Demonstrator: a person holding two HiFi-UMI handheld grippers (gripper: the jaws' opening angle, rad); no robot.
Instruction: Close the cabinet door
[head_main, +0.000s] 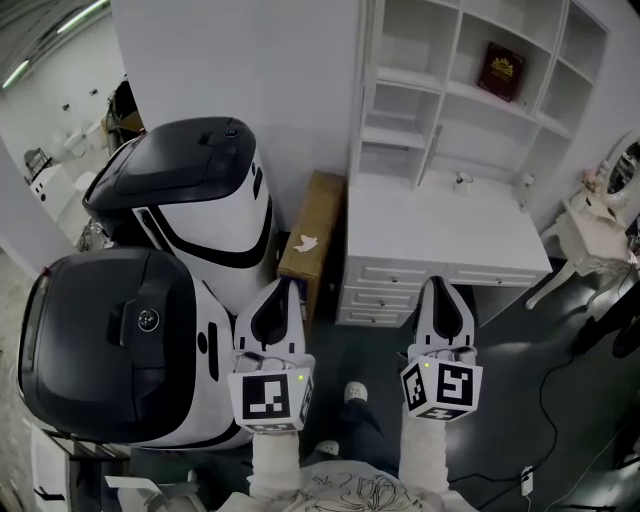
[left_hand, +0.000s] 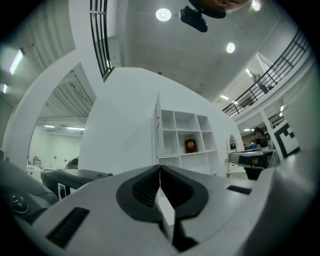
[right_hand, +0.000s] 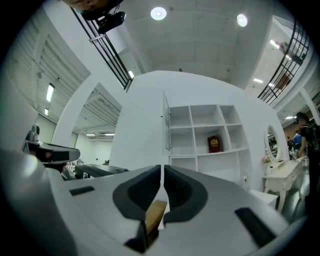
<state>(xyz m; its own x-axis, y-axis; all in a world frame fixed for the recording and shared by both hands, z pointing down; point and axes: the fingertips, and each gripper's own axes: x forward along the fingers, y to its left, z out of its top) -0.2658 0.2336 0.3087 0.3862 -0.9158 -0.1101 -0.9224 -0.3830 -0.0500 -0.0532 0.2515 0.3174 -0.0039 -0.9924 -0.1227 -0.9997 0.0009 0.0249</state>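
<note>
Two grippers sit nearest to you, side by side and pointing ahead. Your left gripper (head_main: 281, 290) and your right gripper (head_main: 438, 285) are both clenched on nothing (each gripper view shows the tips meeting along a thin seam). Below them, between your sleeves, a white shoe (head_main: 355, 392) rests on the dark floor (head_main: 520, 360).

To your left, just beside the left gripper, stand two large black-and-white machines (head_main: 150, 340), one behind the other. A brown cardboard box (head_main: 312, 235) leans in the gap between the farther machine and the white desk (head_main: 440, 235). The desk has drawers (head_main: 385, 275) along its front, straight ahead of both grippers.

On the back of the desk rises a white shelf unit (head_main: 470, 70), with a dark red book (head_main: 502, 70) upright in one compartment. The cabinet door (right_hand: 167, 122) stands open at the left edge of that unit. It is swung out towards you and seen edge-on, well apart from both grippers. The left gripper view shows the same door (left_hand: 158, 127) as a narrow upright strip beside the shelves. Off to the right, a white dressing table (head_main: 590, 235) stands with a mirror (head_main: 625, 165).
</note>
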